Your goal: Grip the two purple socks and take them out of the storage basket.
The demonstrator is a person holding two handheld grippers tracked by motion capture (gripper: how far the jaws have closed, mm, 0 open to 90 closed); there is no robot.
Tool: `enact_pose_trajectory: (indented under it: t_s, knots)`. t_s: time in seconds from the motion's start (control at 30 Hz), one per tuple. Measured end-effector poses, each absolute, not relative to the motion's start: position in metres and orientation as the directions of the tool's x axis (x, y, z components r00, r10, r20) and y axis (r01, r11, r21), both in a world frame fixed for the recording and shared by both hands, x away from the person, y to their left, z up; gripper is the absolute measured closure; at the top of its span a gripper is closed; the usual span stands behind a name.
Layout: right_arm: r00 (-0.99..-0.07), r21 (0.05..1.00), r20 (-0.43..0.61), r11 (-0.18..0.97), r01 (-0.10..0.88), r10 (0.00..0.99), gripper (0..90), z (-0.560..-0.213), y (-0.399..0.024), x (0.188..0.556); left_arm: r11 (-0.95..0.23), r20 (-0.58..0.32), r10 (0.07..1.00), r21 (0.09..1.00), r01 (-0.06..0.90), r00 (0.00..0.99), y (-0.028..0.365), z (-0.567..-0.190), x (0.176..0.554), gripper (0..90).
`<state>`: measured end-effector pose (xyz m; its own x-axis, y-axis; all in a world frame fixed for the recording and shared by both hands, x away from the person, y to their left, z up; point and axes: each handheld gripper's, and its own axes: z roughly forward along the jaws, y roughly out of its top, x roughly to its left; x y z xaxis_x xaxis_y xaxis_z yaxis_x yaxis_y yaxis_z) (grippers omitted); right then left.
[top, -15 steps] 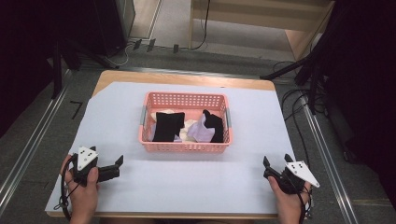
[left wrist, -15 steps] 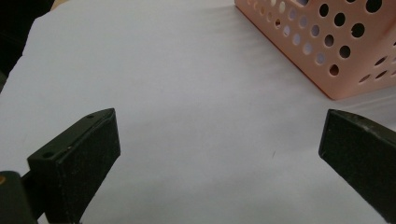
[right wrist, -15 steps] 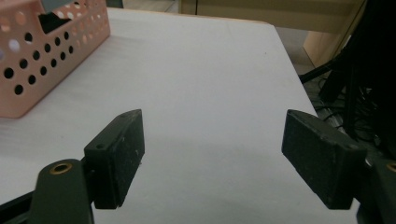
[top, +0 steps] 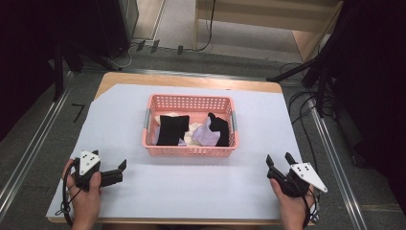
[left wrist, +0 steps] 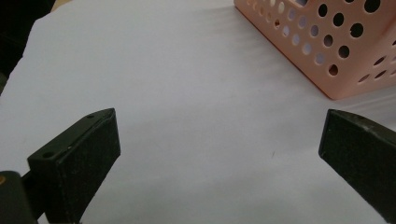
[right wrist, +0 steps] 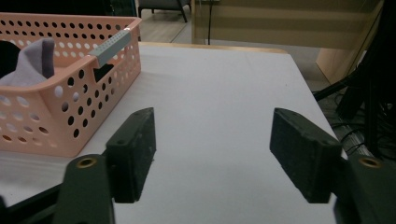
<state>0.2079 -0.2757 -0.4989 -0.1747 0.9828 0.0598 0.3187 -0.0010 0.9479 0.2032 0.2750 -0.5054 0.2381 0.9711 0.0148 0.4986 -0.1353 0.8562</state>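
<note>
White paper covers the wooden table, which stands on a grey floor with dark stands and cables around it. At the middle of the paper sits a pink basket with perforated walls. Inside it lie a black cloth at the left, a pale lilac cloth in the middle and another black piece at the right, all loosely piled.

Near the table's front left corner, the left gripper is held in the person's left hand, low over the paper and pointing toward the basket's left front corner. Its jaws stand wide apart with nothing between them; in the left gripper view only bare paper lies between the two black pads, and the basket's corner is well ahead, to the upper right.

Near the front right corner, the right gripper is held in the right hand, also low over the paper and well apart from the basket. Its jaws are wide too and grip nothing. In the right gripper view, bare paper shows between the pads, and the basket with its grey handle lies ahead to the left, the lilac cloth peeking over the rim.
</note>
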Motion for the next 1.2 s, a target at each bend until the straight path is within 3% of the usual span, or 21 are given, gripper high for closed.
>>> enact_pose_trajectory:
  t_s: [0.1, 0.37, 1.2]
  knots:
    - [-0.201, 0.942, 0.092, -0.02, 0.335, 0.975, 42.4, -0.494, -0.269, 0.21, -0.135, 0.015, 0.971, 0.857, 0.498, 0.238, 0.275, -0.505, 0.203, 0.0]
    - [-0.262, 0.945, 0.128, -0.038, 0.325, 0.957, 49.2, -0.487, -0.251, 0.22, -0.137, 0.016, 0.971, 0.856, 0.498, 0.24, 0.275, -0.506, 0.203, 0.0]
    - [-0.381, 0.943, 0.118, 0.018, 0.333, 0.917, 47.8, -0.468, -0.187, 0.253, -0.144, 0.019, 0.969, 0.854, 0.5, 0.247, 0.275, -0.506, 0.204, 0.0]
